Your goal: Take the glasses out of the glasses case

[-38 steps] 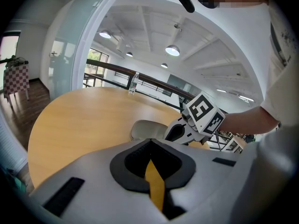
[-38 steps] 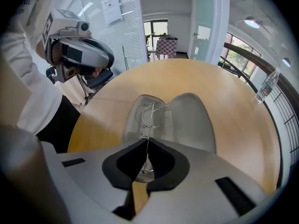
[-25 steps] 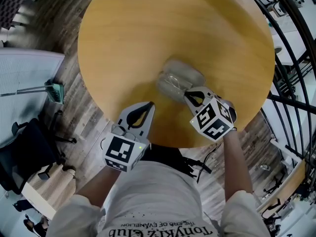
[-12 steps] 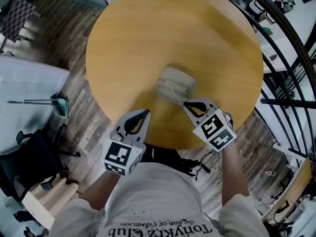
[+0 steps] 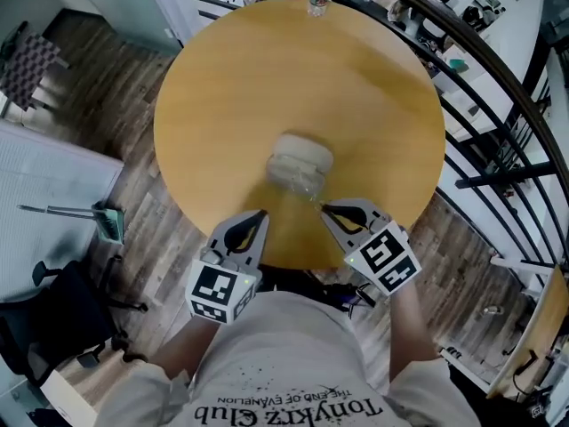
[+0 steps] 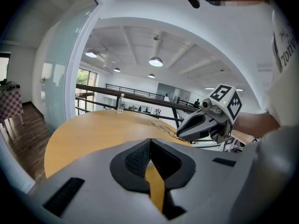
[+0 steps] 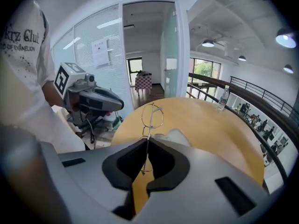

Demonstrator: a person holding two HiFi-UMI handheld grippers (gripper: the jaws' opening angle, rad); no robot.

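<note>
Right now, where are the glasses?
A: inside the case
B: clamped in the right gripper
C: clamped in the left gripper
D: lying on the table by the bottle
B: the right gripper view shows the wire-framed glasses pinched between the shut jaws of the right gripper, with the case lying on the table beyond them. The left gripper is shut on nothing.

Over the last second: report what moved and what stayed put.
The right gripper drew back from the glasses case toward the person. It is shut on the thin wire glasses, which now stick out ahead of its jaws, off the case. Nothing was let go. The left gripper stayed shut and empty at the near edge of the table, and the case stayed on the table.
</note>
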